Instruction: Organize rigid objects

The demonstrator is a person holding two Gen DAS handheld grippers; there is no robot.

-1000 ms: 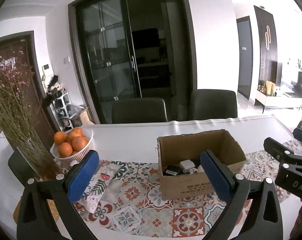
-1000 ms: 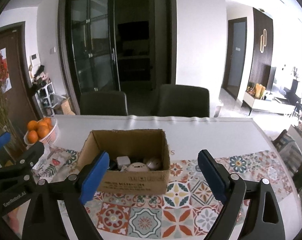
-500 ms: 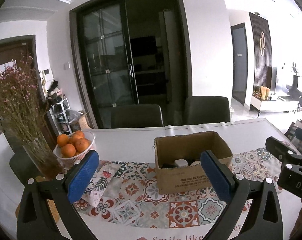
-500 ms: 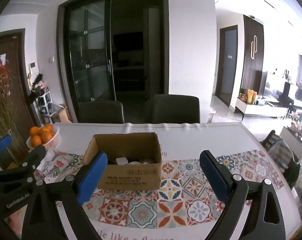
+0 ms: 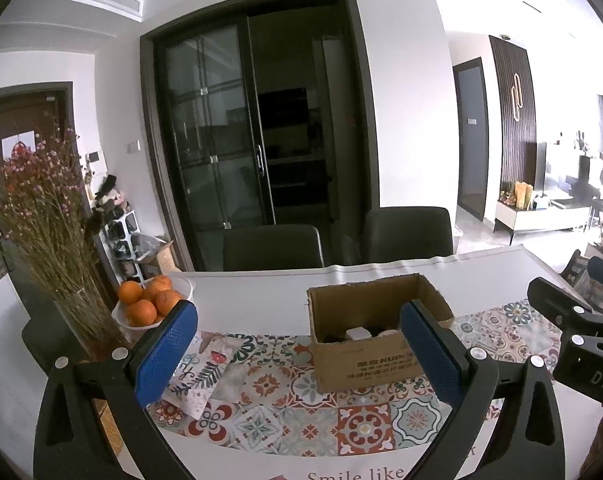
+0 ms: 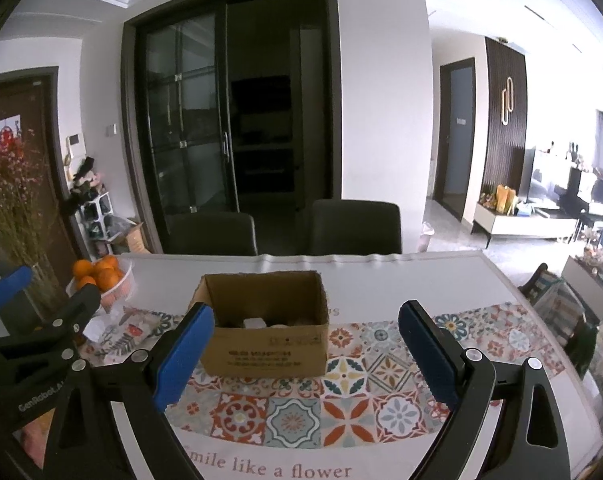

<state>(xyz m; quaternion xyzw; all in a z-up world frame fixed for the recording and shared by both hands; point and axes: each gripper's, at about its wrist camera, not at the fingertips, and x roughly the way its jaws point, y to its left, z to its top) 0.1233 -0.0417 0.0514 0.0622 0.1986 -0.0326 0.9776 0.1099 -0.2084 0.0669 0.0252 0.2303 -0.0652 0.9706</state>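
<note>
Cardboard box, open at the top, is sitting on the patterned table runner ahead of both tools, with a few small rigid objects lying inside it; they are too small to identify. The left gripper is hovering above the table with its blue pads spread wide and holding nothing; the box is lying ahead of it and toward its right finger. The right gripper is likewise standing wide open and empty, with the box ahead and toward its left finger. Off to the left of both tools, a white basket of oranges is resting beside a glass vase of dried flowers. Two dark chairs are standing beyond the far table edge.
</note>
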